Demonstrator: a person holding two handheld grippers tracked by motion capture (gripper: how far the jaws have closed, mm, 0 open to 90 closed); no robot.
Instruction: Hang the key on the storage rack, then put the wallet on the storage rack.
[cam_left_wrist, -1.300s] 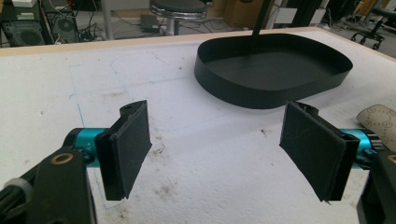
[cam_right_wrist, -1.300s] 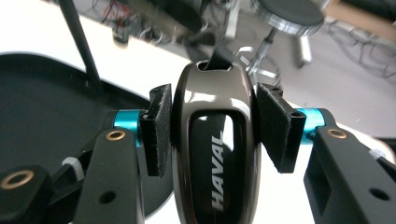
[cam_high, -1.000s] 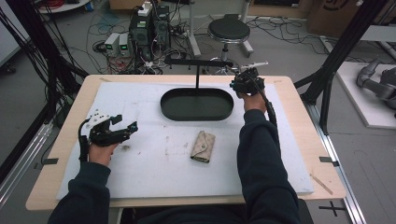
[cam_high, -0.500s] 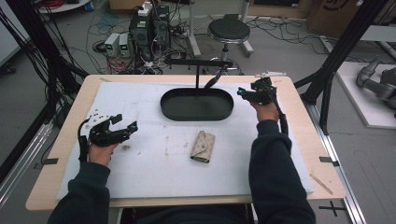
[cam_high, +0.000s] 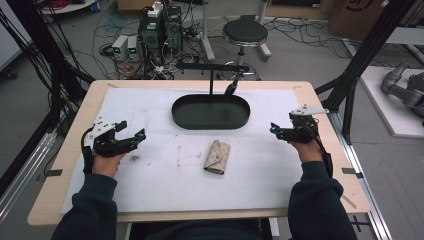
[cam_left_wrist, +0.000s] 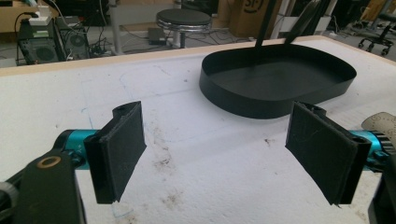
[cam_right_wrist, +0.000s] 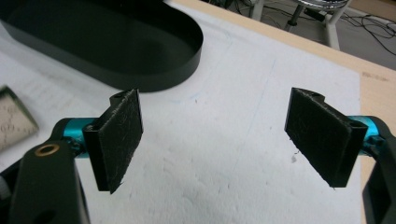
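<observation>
Centre of the high view, slightly low: a beige patterned wallet lies flat on the white mat, well apart from both grippers. Just above it sits a black oval tray, with a thin black stand rising behind its far rim. Left side of the frame: left gripper hovers over the mat, pointing right toward the wallet, jaws wide apart, nothing between them; the left gripper view shows the tray ahead at upper right and a wallet corner at the right edge. Right side of the frame: right gripper points left, jaws also spread wide, holding nothing; the right gripper view has the tray at upper left, the wallet at the left edge. Wooden table edge borders the mat. Upper frame: a round stool and cables on the floor.
</observation>
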